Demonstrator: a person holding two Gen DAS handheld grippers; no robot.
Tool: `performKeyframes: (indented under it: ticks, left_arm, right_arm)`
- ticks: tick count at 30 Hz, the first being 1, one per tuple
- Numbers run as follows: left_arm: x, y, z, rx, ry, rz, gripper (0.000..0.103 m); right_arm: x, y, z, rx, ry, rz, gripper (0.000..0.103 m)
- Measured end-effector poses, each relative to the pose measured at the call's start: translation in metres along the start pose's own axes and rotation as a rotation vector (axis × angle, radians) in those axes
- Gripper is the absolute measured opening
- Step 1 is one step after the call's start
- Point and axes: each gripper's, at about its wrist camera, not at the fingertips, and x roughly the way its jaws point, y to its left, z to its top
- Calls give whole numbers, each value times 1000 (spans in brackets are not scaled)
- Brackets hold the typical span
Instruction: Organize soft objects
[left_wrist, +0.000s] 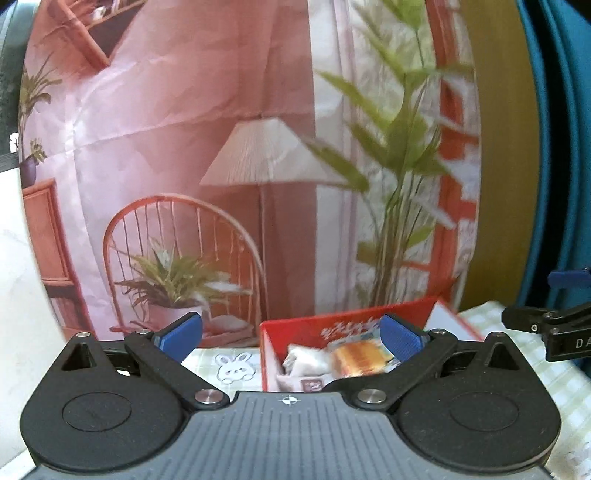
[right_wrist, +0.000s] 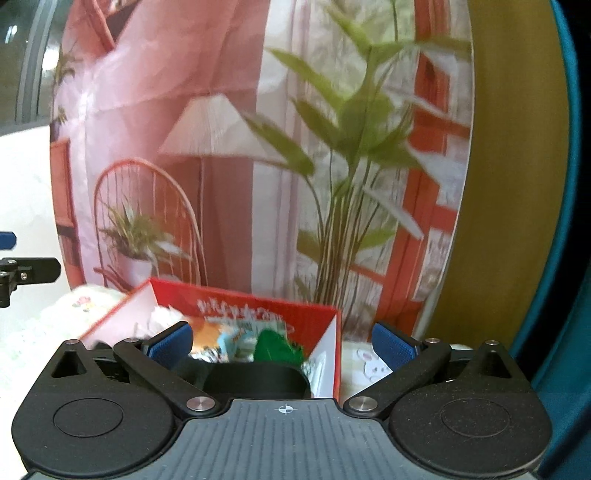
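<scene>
A red cardboard box (left_wrist: 295, 328) stands on a table with a pale green checked cloth (left_wrist: 532, 354). Inside it lie a white soft packet (left_wrist: 306, 360) and an orange packet (left_wrist: 360, 358). My left gripper (left_wrist: 291, 338) is open and empty, held above the box's near left corner. In the right wrist view the same red box (right_wrist: 317, 314) holds a green soft item (right_wrist: 275, 349), a light blue packet (right_wrist: 236, 338) and something white and fluffy (right_wrist: 166, 315). My right gripper (right_wrist: 282, 345) is open and empty, just above the box's near edge.
A printed backdrop (left_wrist: 221, 166) with a lamp, a chair and plants hangs close behind the box. A yellow panel (left_wrist: 506, 147) and blue fabric (left_wrist: 561, 129) stand to the right. A white embroidered cloth (right_wrist: 85, 302) lies left of the box. The other gripper's tip (left_wrist: 554, 328) shows at the right edge.
</scene>
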Motion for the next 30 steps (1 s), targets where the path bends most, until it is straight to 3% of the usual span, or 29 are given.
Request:
performKeyframes:
  ticks: [7,15,30]
  left_arm:
    - [-52,-3,20,-24,-54,-11,103]
    - [-97,-2,38,-49,-117,43,103]
    - [-110,1,45,-92,-126,55,103]
  right_arm:
    - [-57,5,29,50,-80,26,103]
    - [-102,13,51,58,-125,18,103]
    - [-127,18,64,58,-160,0,103]
